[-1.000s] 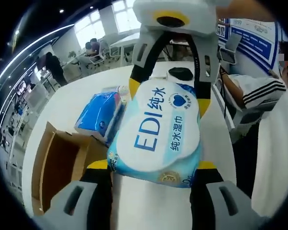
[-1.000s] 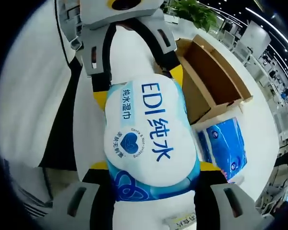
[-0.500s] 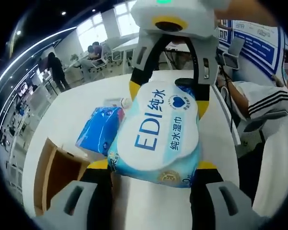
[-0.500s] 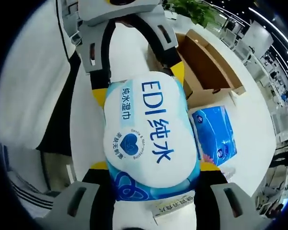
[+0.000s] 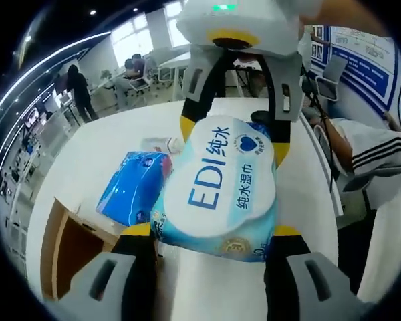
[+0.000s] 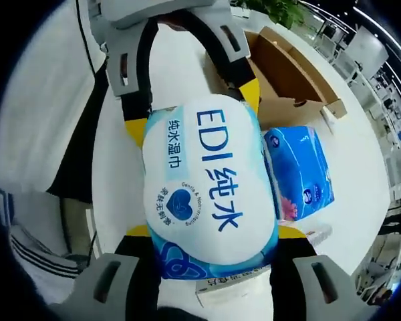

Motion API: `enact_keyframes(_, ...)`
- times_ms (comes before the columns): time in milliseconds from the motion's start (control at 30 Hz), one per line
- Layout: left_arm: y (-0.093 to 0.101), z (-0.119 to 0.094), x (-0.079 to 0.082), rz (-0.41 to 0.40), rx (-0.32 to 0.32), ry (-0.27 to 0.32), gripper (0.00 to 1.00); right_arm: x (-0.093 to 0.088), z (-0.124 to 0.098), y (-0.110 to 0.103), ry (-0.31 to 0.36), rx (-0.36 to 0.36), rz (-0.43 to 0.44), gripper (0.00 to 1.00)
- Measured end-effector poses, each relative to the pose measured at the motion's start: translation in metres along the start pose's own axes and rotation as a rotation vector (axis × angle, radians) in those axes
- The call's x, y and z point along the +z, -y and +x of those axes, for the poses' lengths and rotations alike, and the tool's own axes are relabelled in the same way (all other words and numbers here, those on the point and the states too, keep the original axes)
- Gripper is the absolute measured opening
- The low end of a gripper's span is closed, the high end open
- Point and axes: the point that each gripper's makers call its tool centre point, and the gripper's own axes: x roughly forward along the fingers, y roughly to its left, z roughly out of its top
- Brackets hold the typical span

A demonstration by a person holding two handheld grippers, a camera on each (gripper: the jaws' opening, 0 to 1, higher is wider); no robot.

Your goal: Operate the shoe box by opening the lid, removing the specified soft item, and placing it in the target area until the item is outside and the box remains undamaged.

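Note:
A soft white-and-blue wet-wipes pack printed "EDI" is held in the air above the white table. My left gripper is shut on its near end, and my right gripper clamps the far end from above. In the right gripper view the same pack sits between my right gripper and the left gripper opposite. The open brown cardboard shoe box lies at lower left, and in the right gripper view the box is at upper right.
A blue tissue pack lies on the table beside the box, just under the held pack's edge. A person in a striped sleeve sits at the table's right side. A small card lies below the pack.
Both grippers have carried the wipes pack away from the box, toward the blue tissue pack. The box has slid toward the edge of both views. Both grips are unchanged.

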Motion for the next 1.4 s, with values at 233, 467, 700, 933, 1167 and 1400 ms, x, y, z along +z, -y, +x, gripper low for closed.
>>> enact_keyframes(233,-0.003,0.016,-0.005,-0.031,-0.009,-0.022,0.64,-0.01,0.016,0.006,0.002,0.035,-0.011,0.64)
enact_keyframes(467,-0.007,0.028,-0.015,-0.053,0.005,-0.05,0.64,-0.013,0.033,0.011,-0.005,0.049,-0.034,0.64)
enact_keyframes(700,-0.007,0.038,-0.022,-0.077,0.003,-0.048,0.64,-0.017,0.041,0.013,-0.003,0.062,-0.046,0.64)
enact_keyframes(933,-0.005,0.047,-0.031,-0.093,0.007,-0.069,0.65,-0.02,0.053,0.012,-0.02,0.068,-0.063,0.64)
enact_keyframes(1167,-0.006,0.054,-0.033,-0.098,0.012,-0.066,0.65,-0.024,0.057,0.015,-0.03,0.059,-0.072,0.64)
enact_keyframes(1400,-0.008,0.057,-0.041,-0.103,0.014,-0.077,0.65,-0.022,0.063,0.016,-0.044,0.057,-0.085,0.65)
